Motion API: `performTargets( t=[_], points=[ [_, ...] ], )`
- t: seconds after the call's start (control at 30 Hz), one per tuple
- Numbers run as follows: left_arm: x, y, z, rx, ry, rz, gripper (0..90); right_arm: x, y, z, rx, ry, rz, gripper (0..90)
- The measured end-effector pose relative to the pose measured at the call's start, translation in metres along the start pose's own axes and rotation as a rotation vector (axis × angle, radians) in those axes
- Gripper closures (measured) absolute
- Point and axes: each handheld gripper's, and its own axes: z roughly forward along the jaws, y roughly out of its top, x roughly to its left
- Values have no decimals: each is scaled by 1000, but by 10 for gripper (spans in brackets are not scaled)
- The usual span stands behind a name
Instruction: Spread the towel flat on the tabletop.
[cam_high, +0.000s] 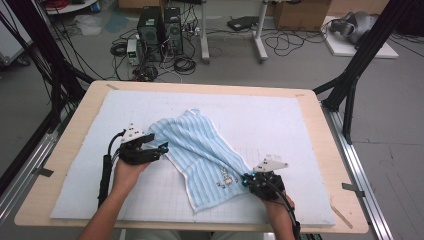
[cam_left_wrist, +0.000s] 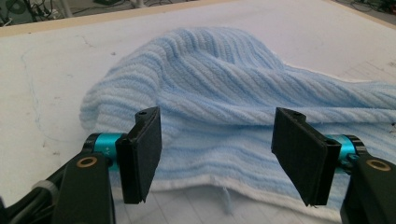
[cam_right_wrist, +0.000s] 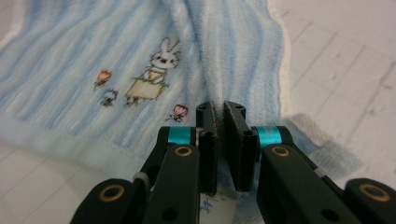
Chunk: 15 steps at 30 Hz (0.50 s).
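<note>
Nearest me, the right gripper (cam_right_wrist: 219, 114) has its jaws clenched on a fold of the blue striped towel (cam_high: 200, 150). Left gripper (cam_left_wrist: 217, 149) gapes wide at its far corner. Towel lies diagonally across the table (cam_high: 310, 107).

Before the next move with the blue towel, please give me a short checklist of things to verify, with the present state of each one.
1. Right gripper closed on the towel: ok; a fold of cloth is pinched between its fingers in the right gripper view.
2. Left gripper open and ready: ok; its fingers stand wide apart.
3. Left gripper lined up with a towel edge: ok; the white hem lies just ahead, between the fingers.
4. Left gripper already touching the cloth: cannot tell.
5. Towel flat: not ok; it is bunched and ridged.
6. Towel fully on the white mat: ok.
</note>
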Motion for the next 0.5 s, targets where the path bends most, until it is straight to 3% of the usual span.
performTargets(
  t=[0.23,0.4,0.47,0.5],
  points=[
    [-3,-3,-7,-16,-7,-4,337,23,-15,-11,-15,66,-44,836],
    [-1,-4,-4,-21,-13,-2,337,27,-22,-15,-38,81,-58,806],
    [-1,-4,-3,-19,-17,-1,331,26,-22,-16,-49,82,-54,718],
    [-2,-4,-3,-20,-19,5,330,24,-21,-19,-71,69,-49,608]
  ],
)
